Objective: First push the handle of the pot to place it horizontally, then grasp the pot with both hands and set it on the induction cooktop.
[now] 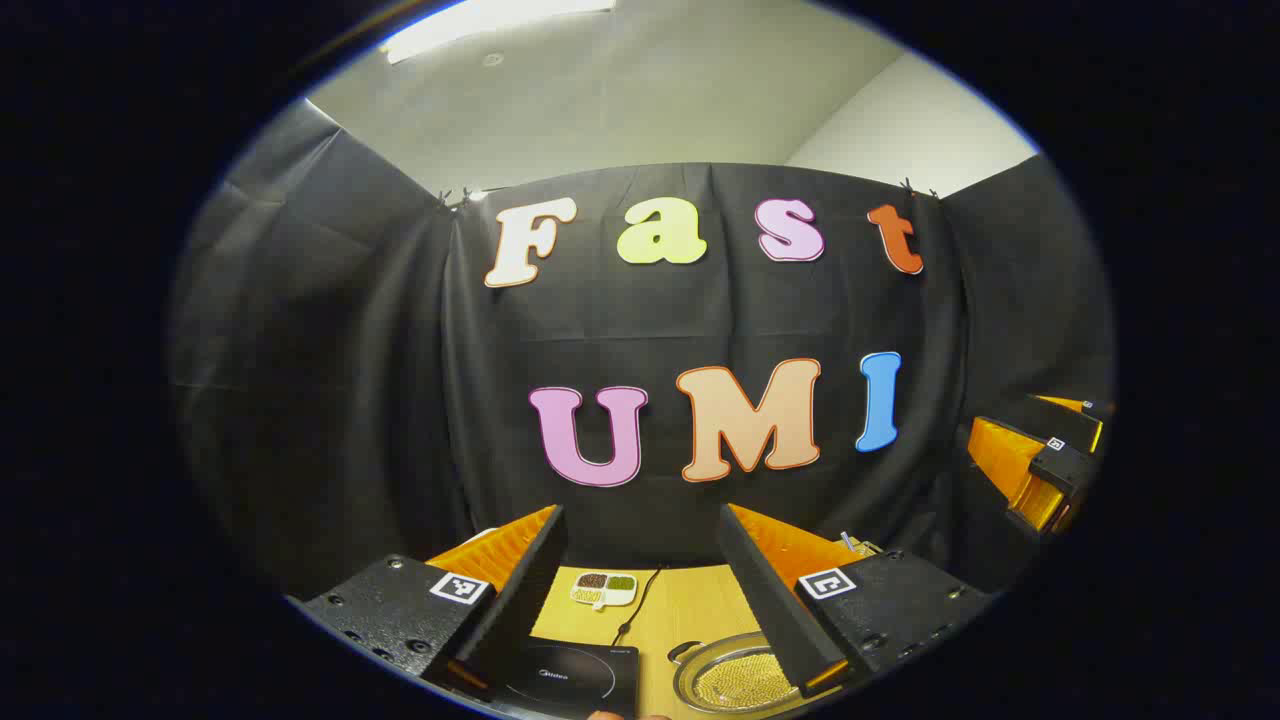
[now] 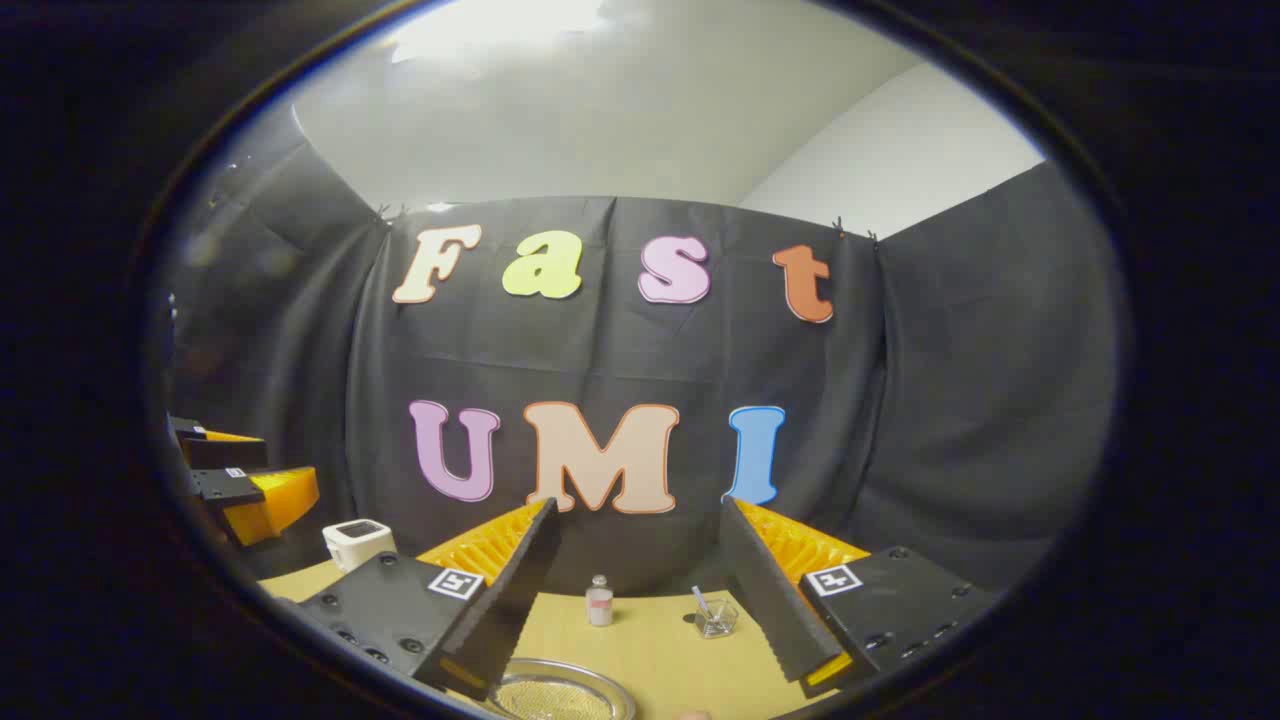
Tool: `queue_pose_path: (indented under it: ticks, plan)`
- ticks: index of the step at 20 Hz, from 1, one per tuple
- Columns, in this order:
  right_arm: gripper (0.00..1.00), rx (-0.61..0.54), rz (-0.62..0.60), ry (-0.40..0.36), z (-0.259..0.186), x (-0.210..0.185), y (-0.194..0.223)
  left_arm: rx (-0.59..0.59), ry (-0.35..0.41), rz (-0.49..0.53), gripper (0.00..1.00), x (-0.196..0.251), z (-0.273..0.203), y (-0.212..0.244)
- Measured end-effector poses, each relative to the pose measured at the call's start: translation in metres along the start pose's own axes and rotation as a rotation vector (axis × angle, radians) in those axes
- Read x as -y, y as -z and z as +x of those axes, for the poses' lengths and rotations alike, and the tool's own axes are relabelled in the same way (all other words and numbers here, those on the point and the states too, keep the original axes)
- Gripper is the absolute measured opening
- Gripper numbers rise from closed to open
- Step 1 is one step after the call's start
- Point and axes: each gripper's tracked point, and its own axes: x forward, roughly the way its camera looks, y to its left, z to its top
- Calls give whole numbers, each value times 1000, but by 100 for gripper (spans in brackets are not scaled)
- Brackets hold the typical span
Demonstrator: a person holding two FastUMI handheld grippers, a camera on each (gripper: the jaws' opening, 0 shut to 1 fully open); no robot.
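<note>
A shallow steel pot [image 1: 735, 678] with a mesh-like inside sits on the wooden table [image 1: 690, 605], low in the left gripper view, partly behind my left gripper's right finger. A small loop handle [image 1: 685, 651] shows at its left rim. The black induction cooktop [image 1: 575, 678] lies just left of the pot. My left gripper [image 1: 640, 540] is open, held above both. In the right gripper view the pot [image 2: 555, 692] lies at the bottom edge, below my open right gripper [image 2: 640, 530]. Each view shows the other gripper off to its side: [image 1: 1040, 460], [image 2: 240, 480].
A white divided dish [image 1: 604, 588] with dark and green contents stands at the back, with a black cable [image 1: 640, 600] beside it. Behind the pot are a small bottle [image 2: 599, 601], a clear cup [image 2: 714, 618] with a utensil, and a white box [image 2: 357, 542] at the left.
</note>
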Motion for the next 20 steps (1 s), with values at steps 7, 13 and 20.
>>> queue_pose_path:
  ticks: [7,13,20]
  plan:
    - [98,3,-4,10,-1,7,-1,-6,-3,-5,99,2,-2,0]
    - [82,-9,-11,12,0,10,5,-14,-1,-10,99,4,-2,4]
    - [56,-48,-4,-17,-12,1,13,-25,-4,-13,97,4,-3,8]
